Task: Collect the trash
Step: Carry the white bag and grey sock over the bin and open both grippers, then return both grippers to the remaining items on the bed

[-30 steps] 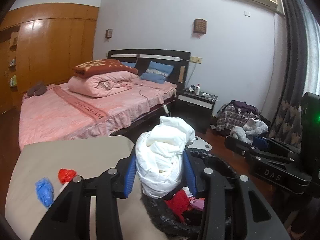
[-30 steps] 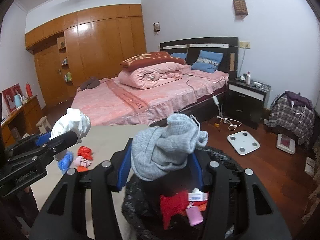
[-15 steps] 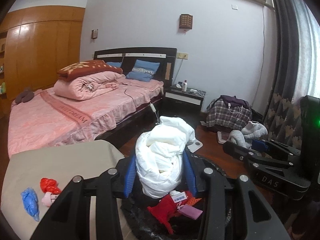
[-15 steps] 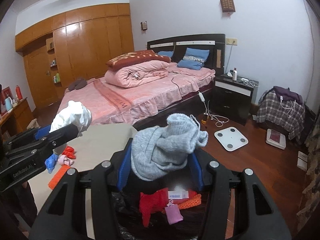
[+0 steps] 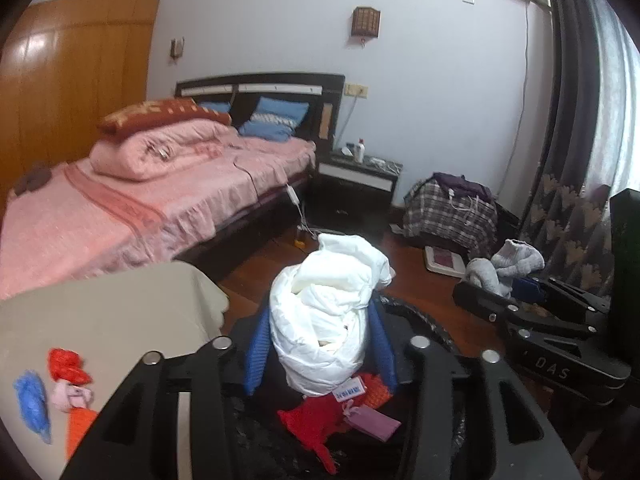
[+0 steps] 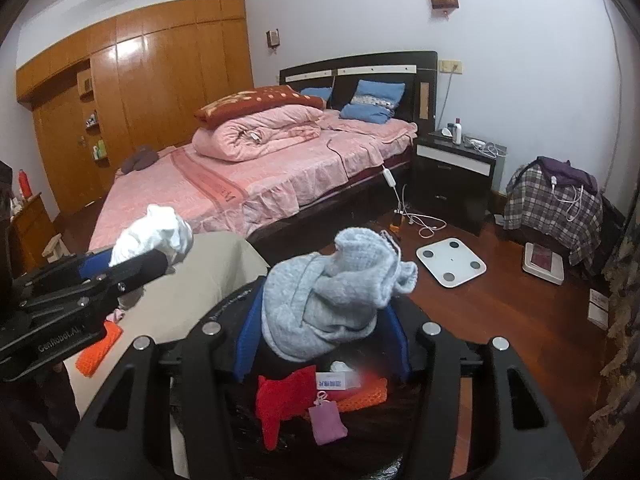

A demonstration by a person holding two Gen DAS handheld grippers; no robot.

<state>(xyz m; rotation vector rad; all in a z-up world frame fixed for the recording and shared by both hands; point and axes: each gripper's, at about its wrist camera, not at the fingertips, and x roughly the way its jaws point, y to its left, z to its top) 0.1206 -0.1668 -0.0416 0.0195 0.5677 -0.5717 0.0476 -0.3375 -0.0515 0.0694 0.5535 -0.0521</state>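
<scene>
L gripper [image 5: 320, 344]: jaws opening; white crumpled wad [image 5: 326, 316] sits betw the blue pads, right pad looks just clear of it, left pad contact can't tell. Wad hangs directly over the bag mouth.
R gripper [image 6: 320, 336]: jaws opening too; grey knit piece [image 6: 328, 300] betw the pads, bulging over both of them, so whether they press on it can't tell. Also above the bag.
Trash bag [image 6: 404, 428]: black, open, right below both grippers. Inside already: red cloth [image 6: 280, 400], orange knit bit [image 6: 362, 396], small pink pouch [image 6: 328, 424], white label w/ blue print [image 6: 336, 382].
Step (my read): drop-off of both items into the bag at once; release underway, neither item seen falling yet.
Table [image 5: 120, 312]: beige top, just left of the bag. Remaining on it: blue scrap [image 5: 32, 404], red scrap [image 5: 66, 364], pink piece [image 5: 70, 394], orange knit piece [image 5: 80, 428].
Progress (est.): roughly mid-task. Several items bagged, two about to go in, four or so small ones on the table to pick.
Floor, mid: white scale [image 6: 451, 262], cables near the bed foot. Prob not trash.
Far: pink bed [image 6: 260, 176], dark nightstand [image 6: 456, 172], plaid bundle [image 6: 554, 208], wooden wardrobe [image 6: 152, 96]. Nothing trash-like visible there, but too small to be sure.
</scene>
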